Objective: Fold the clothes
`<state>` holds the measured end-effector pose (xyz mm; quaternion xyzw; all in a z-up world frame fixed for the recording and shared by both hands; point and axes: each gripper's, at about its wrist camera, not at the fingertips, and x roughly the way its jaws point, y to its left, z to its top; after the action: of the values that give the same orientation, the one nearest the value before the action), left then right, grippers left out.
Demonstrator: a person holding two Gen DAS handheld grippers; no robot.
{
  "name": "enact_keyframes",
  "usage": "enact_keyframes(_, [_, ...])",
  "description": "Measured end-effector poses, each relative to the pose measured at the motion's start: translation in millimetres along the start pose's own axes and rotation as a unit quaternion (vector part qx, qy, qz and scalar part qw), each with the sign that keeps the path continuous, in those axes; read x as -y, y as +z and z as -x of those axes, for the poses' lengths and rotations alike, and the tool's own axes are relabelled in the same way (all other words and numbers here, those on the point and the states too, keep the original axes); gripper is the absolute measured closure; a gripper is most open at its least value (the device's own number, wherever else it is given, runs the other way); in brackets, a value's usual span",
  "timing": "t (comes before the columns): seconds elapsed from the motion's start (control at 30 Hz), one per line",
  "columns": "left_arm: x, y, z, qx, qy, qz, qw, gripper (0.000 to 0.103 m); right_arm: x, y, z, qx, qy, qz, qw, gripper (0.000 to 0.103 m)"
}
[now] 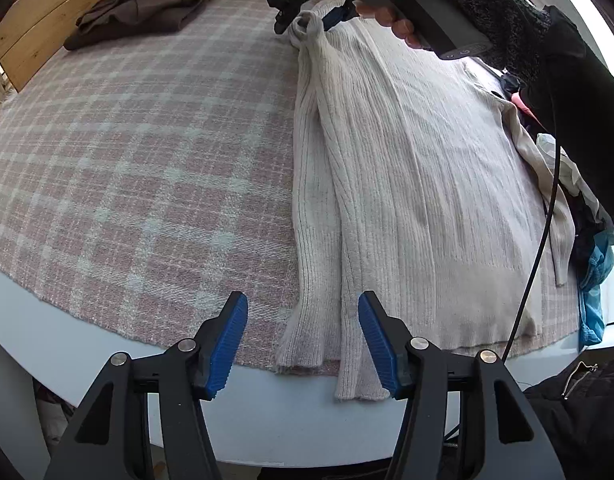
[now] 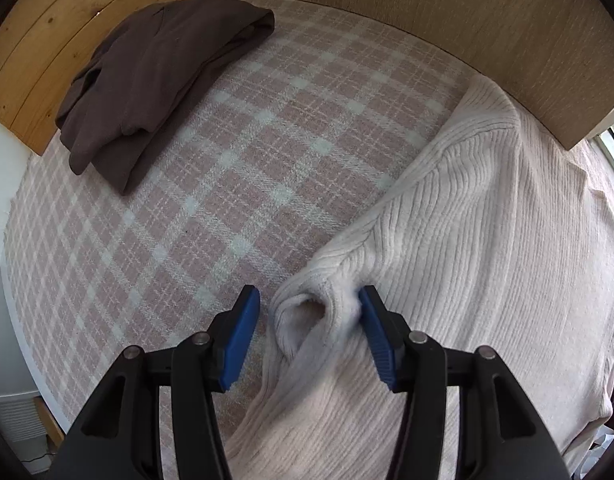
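Our left gripper (image 1: 303,344) gapes wide over the sweater (image 1: 407,168) hem; our right gripper (image 2: 310,336), also wide, straddles its cuff (image 2: 307,312).

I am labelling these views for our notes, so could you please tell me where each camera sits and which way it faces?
Left wrist: on the open left gripper at the table's near edge, facing along the cream sweater; the hand holding the right gripper shows.
Right wrist: on the open right gripper over the sweater's bunched end, facing the wooden wall.
Shared: sweater, brown folded garment, plaid cloth.
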<state>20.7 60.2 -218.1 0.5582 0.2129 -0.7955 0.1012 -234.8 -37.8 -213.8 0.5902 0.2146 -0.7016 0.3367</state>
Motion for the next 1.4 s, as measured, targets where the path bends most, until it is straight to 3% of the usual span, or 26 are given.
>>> enact_keyframes(0.03, [4.8,-0.2,-3.0,-0.006,0.0,-0.004,1.0,0.048,2.4,-0.1,0.8,0.0,0.005,-0.005,1.0,0.053])
enact_keyframes(0.1, [12.7,6.8,-9.1,-0.013,-0.002,-0.015,0.9998,0.048,7.9,-0.4,3.4,0.004,0.009,-0.009,1.0,0.07])
enact_keyframes(0.13, [15.0,4.6,-9.0,-0.008,-0.001,-0.025,0.9997,0.05,11.4,-0.4,4.4,0.004,0.017,-0.01,1.0,0.072])
enact_keyframes(0.17, [16.0,0.7,-7.4,0.001,0.0,-0.036,0.9993,0.058,15.8,-0.5,5.4,0.003,0.025,-0.012,1.0,0.076])
enact_keyframes(0.2, [16.9,-1.9,-6.5,0.01,-0.008,-0.046,0.9988,0.087,20.4,-0.6,6.5,0.002,0.034,-0.014,0.999,0.083])
enact_keyframes(0.23, [17.3,-2.8,-6.2,0.016,-0.02,-0.051,0.9984,0.097,26.1,-0.8,7.7,-0.001,0.045,-0.022,0.999,0.085])
enact_keyframes(0.37, [21.1,-5.2,-1.2,0.026,-0.019,-0.064,0.9974,0.098,54.3,-5.7,21.8,0.005,0.105,-0.066,0.992,0.088])
enact_keyframes(0.5, [23.7,-16.7,30.5,0.048,-0.028,-0.087,0.9947,0.098,81.2,-20.6,51.5,0.032,0.147,-0.085,0.985,0.088])
enact_keyframes(0.6, [36.9,-15.4,54.0,0.061,-0.058,-0.11,0.9903,0.098,102.5,-24.3,75.0,0.055,0.165,-0.105,0.979,0.088])
enact_keyframes(0.7, [60.8,-16.6,61.7,0.061,-0.06,-0.152,0.9846,0.098,128.6,-38.2,88.9,0.072,0.173,-0.125,0.974,0.088])
enact_keyframes(0.97, [112.6,-21.0,20.1,0.014,-0.058,-0.224,0.9728,0.098,185.0,-85.0,68.0,0.058,0.149,-0.176,0.971,0.088])
enact_keyframes(1.3, [120.3,-21.3,-5.4,-0.023,-0.048,-0.226,0.9726,0.097,200.4,-90.2,37.2,0.039,0.143,-0.186,0.971,0.088])
enact_keyframes(1.4, [118.7,-25.2,-5.3,-0.034,-0.057,-0.216,0.9741,0.086,195.7,-86.9,36.5,0.036,0.136,-0.169,0.976,0.085])
